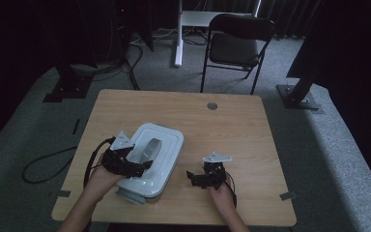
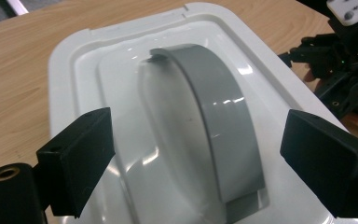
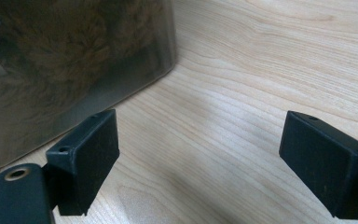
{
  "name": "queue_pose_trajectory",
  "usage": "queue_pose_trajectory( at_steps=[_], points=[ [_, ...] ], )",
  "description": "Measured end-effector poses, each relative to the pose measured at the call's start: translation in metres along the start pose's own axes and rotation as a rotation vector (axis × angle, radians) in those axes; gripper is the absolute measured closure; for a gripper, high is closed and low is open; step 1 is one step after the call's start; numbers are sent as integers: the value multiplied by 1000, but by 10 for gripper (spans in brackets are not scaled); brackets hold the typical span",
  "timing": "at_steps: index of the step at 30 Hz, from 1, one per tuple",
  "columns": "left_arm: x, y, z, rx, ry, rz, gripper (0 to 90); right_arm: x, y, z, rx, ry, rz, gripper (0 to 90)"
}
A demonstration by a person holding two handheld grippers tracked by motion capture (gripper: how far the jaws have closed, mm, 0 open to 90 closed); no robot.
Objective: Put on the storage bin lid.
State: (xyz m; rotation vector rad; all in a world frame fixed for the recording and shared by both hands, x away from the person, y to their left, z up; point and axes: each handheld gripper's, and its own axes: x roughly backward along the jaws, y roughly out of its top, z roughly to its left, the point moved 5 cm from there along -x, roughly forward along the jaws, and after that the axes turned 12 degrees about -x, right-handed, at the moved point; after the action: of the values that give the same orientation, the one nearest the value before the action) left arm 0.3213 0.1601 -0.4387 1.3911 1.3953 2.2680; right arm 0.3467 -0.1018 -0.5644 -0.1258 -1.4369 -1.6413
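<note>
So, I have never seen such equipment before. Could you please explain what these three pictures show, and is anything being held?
A person sits at a wooden table and holds a tool with two black jaws in each hand. The high view looks down from above. The other two pictures come from small cameras riding on each tool.

On the table stands a white storage box with a grey handle on its lid. The left hand-held gripper hovers over that handle, jaws apart on either side, not pressing it. The right hand-held gripper is open above bare wood, beside the box's see-through wall. Nothing is held.
</note>
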Motion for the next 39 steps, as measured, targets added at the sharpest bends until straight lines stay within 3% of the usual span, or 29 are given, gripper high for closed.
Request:
queue_pose_trajectory(
  at_steps=[7, 9, 12, 13, 17, 19, 21, 25, 26, 27, 28, 31, 32, 33, 36, 39],
  points=[
    [10, -8, 11, 33, 38, -26, 13, 2, -1, -1, -1, -4, -4, 112],
    [16, -14, 18, 50, 72, -63, 14, 2, -2, -3, -1, -4, -5, 112],
    [21, -22, 27, 63, 127, -80, 13, 2, -3, -5, -4, -8, -3, 112],
    [21, -22, 27, 63, 127, -80, 14, 2, -4, -5, -5, -6, -2, 112],
    [33, -35, 41, 110, 181, -113, 14, 1, -6, -7, 3, -9, 0, 112],
    [35, -38, 44, 110, 192, -113, 14, 0, -7, -7, 8, -12, 5, 112],
    [40, -48, 54, 119, 234, -95, 14, -1, -8, -8, 7, -11, 10, 112],
    [43, -60, 66, 160, 267, -93, 14, -2, -10, -8, 11, -11, 16, 112],
    [42, -70, 75, 177, 306, -74, 14, -2, -10, -8, 16, -12, 15, 112],
    [42, -70, 75, 177, 306, -74, 14, -1, -10, -8, 17, -12, 15, 112],
    [39, -81, 85, 203, 327, -57, 14, -1, -10, -8, 16, -12, 13, 112],
    [34, -92, 92, 220, 337, -51, 14, 2, -9, -8, 10, -11, 6, 112],
    [25, -103, 98, 228, 337, -20, 14, 3, -9, -7, 7, -10, 2, 112],
    [25, -103, 98, 228, 337, -20, 14, 4, -8, -7, 3, -8, 0, 112],
    [5, -121, 103, 258, 301, 5, 13, 5, -6, -6, -3, -7, -10, 112],
    [-4, -125, 101, 264, 284, 7, 13, 5, -4, -1, 4, -1, -19, 112]
  ],
)
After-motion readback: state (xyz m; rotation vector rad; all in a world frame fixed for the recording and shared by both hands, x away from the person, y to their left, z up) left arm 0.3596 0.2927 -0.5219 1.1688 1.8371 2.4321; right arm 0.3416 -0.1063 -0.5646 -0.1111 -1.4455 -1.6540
